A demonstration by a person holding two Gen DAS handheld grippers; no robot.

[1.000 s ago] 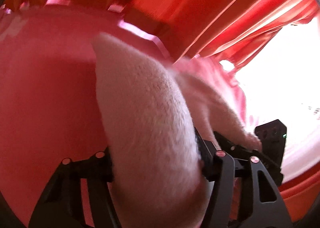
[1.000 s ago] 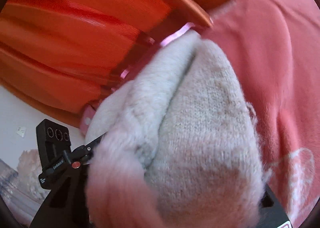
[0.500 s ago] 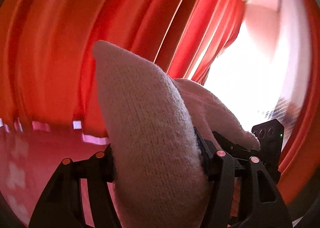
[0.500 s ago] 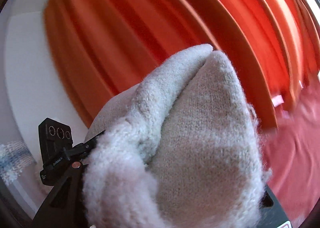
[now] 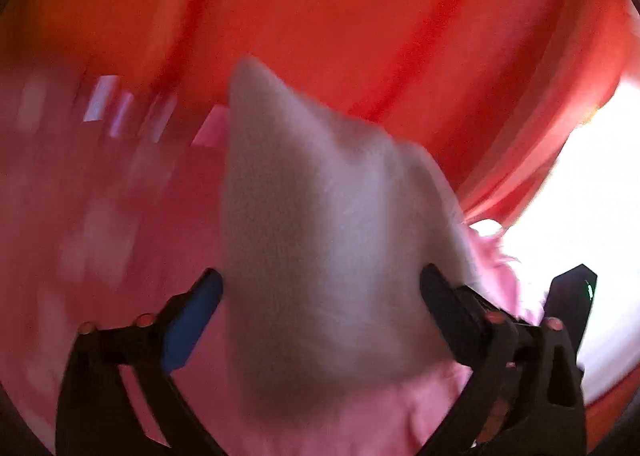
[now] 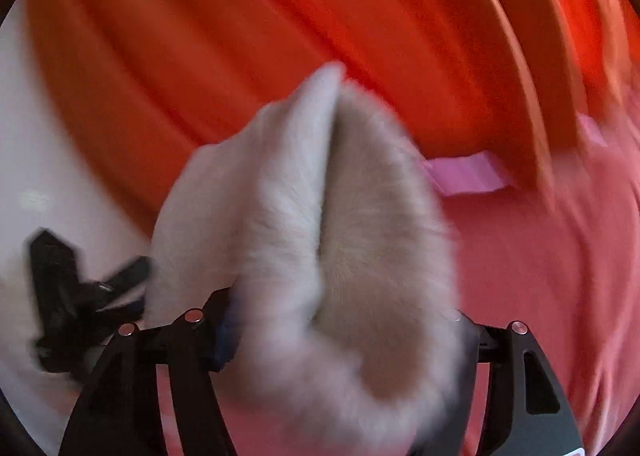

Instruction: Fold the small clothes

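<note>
1. A fuzzy white knit garment (image 5: 320, 256) stands bunched between the fingers of both tools, above a pink bedspread (image 5: 80, 236).
2. The left hand-held gripper (image 5: 320, 296) is opening; a gap shows beside its blue-padded finger (image 5: 192, 316).
3. The right hand-held gripper (image 6: 344, 328) is opening too, with the garment's folded lobes (image 6: 360, 236) filling the space between its fingers.
4. Orange-red curtains (image 6: 280, 35) hang behind; everything is motion-blurred.

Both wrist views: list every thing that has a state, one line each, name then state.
Left gripper: jaws opening, white knit garment between them, left pad clear of it.
Right gripper: jaws opening, garment bunched between them.
White knit garment: crumpled, not folded.
Orange curtain: hanging in pleats.
</note>
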